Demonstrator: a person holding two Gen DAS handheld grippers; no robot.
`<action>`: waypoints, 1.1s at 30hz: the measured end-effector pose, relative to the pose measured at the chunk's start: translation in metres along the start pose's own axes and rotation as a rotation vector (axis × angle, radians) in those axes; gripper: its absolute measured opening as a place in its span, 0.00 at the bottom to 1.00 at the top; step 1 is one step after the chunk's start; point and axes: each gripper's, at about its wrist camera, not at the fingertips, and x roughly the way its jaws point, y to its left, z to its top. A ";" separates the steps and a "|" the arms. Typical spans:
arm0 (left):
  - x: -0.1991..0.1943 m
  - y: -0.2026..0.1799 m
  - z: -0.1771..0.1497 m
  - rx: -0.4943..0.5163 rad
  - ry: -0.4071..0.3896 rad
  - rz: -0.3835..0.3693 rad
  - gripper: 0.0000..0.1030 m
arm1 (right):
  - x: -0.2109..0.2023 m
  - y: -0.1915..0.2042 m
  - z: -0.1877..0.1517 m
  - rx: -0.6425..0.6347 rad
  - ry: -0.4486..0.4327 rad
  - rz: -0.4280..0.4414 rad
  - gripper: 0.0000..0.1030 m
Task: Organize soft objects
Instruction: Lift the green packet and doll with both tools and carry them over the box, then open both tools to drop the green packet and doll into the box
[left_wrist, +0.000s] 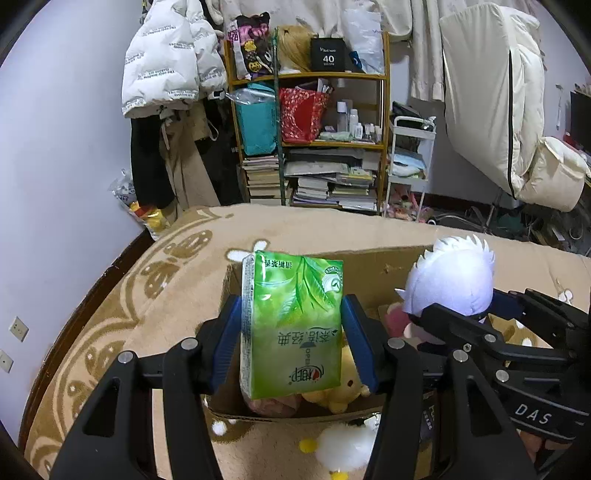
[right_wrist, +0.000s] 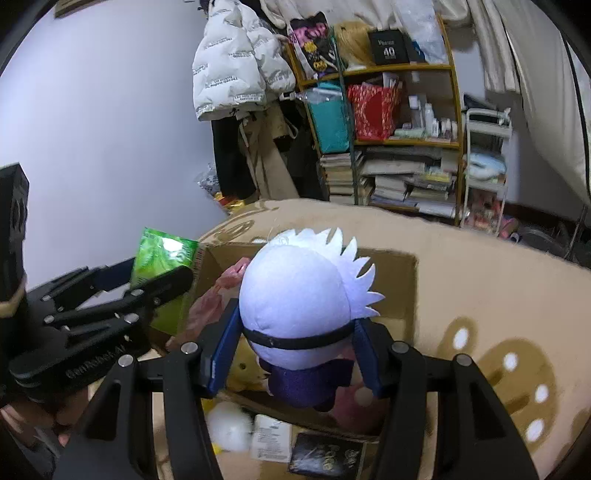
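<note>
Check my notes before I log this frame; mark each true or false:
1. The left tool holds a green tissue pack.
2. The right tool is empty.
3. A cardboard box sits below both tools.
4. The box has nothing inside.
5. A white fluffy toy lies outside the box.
1. True: the left tool grips the green tissue pack.
2. False: the right tool grips a white-haired plush doll.
3. True: the cardboard box is under them.
4. False: a yellow plush and pink items lie inside.
5. True: the white fluffy toy lies on the blanket.
</note>
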 end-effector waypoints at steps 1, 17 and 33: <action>0.002 0.000 -0.002 -0.001 0.009 -0.005 0.52 | 0.001 0.000 -0.001 0.006 0.006 0.007 0.58; 0.011 -0.003 -0.010 0.013 0.052 0.012 0.69 | 0.015 -0.016 -0.013 0.067 0.079 0.005 0.61; -0.024 0.000 -0.014 0.030 0.024 0.085 0.92 | -0.022 -0.012 -0.008 0.097 -0.002 0.027 0.91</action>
